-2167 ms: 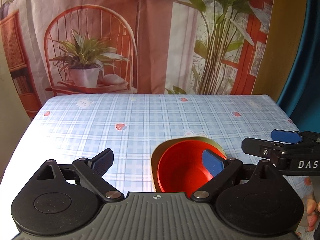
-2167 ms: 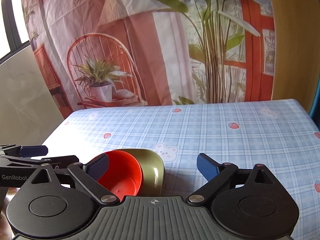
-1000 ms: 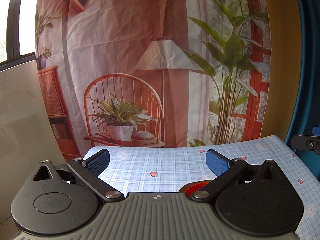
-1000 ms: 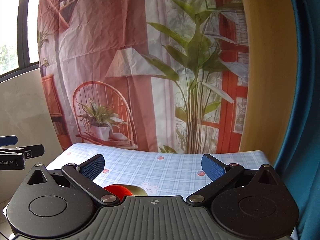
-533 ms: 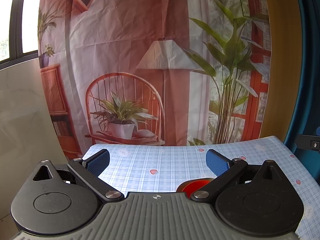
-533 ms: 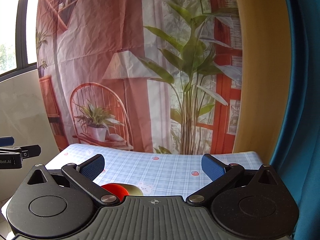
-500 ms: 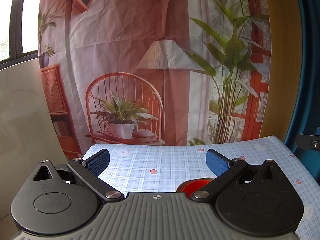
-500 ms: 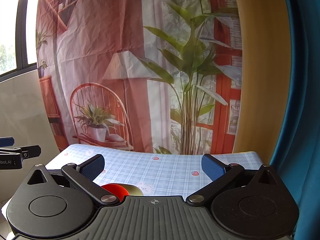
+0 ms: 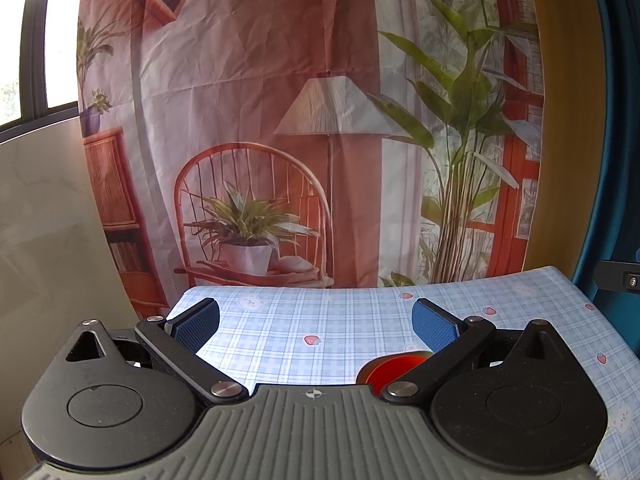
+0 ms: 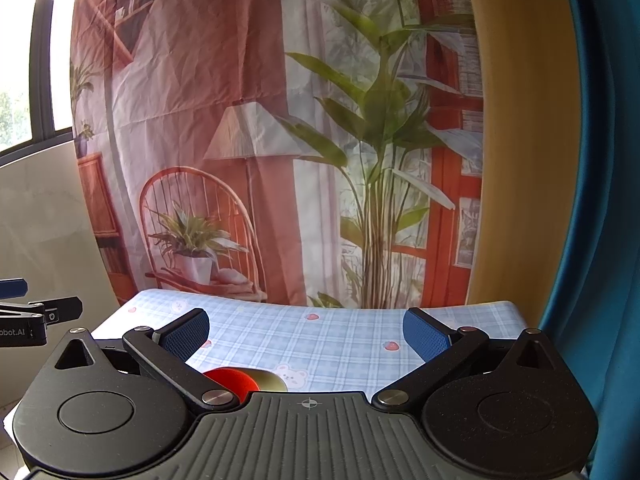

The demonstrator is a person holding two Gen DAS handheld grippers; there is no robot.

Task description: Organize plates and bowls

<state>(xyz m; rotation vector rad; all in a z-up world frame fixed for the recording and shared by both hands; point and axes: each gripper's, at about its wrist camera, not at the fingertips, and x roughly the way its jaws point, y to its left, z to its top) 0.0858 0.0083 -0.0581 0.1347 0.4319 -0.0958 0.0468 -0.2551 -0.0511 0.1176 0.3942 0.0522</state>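
a red bowl (image 10: 230, 379) sits nested inside an olive-green bowl (image 10: 269, 380) on the table.

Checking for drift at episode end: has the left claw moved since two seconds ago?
Yes. The left claw has pulled up and back: the red bowl has dropped almost out of view, and the printed backdrop fills the frame.

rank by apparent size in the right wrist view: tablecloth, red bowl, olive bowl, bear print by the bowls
1. tablecloth
2. red bowl and olive bowl: both mostly hidden by the hand-held gripper, not ranked
3. bear print, roughly similar to the bowl slivers

Right claw (image 10: 306, 330) spread wide, empty; red bowl (image 10: 232, 382) nested in olive bowl (image 10: 268, 380) on checked tablecloth (image 10: 340, 344).
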